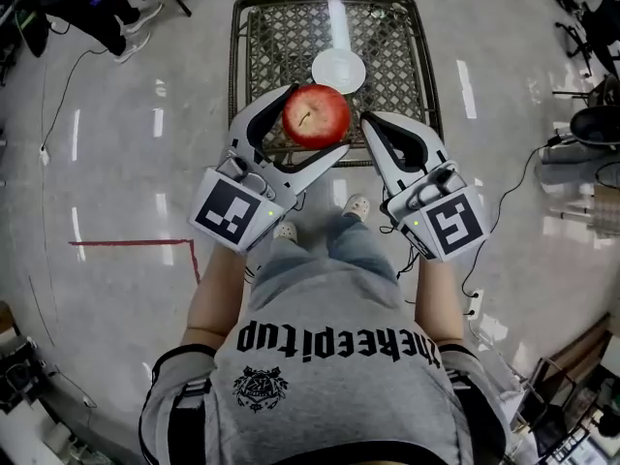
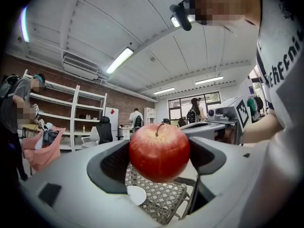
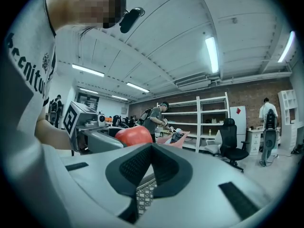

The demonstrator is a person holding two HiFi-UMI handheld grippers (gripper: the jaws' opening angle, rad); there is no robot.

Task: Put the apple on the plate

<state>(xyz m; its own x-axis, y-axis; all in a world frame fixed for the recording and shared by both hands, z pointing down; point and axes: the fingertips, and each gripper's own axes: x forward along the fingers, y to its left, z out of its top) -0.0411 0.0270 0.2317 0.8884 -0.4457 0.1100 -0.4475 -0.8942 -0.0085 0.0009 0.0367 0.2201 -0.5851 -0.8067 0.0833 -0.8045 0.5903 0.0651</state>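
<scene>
A red apple (image 1: 315,114) is held in the air, and my left gripper (image 1: 312,124) is shut on it, one jaw on each side. In the left gripper view the apple (image 2: 159,151) fills the gap between the dark pads, stem up. Below and beyond it a small white plate (image 1: 338,69) lies on a metal mesh table (image 1: 397,42); the plate (image 2: 136,194) also shows under the apple. My right gripper (image 1: 370,124) hangs just right of the apple, shut and holding nothing. From the right gripper view its pads (image 3: 142,160) meet, and the apple (image 3: 134,134) shows behind them.
The mesh table's dark frame rim (image 1: 234,76) stands in front of the person's feet. Red tape (image 1: 136,243) marks the floor at left. Cables and equipment (image 1: 581,153) lie at right. Shelves (image 3: 209,122), an office chair (image 3: 230,144) and people stand in the background.
</scene>
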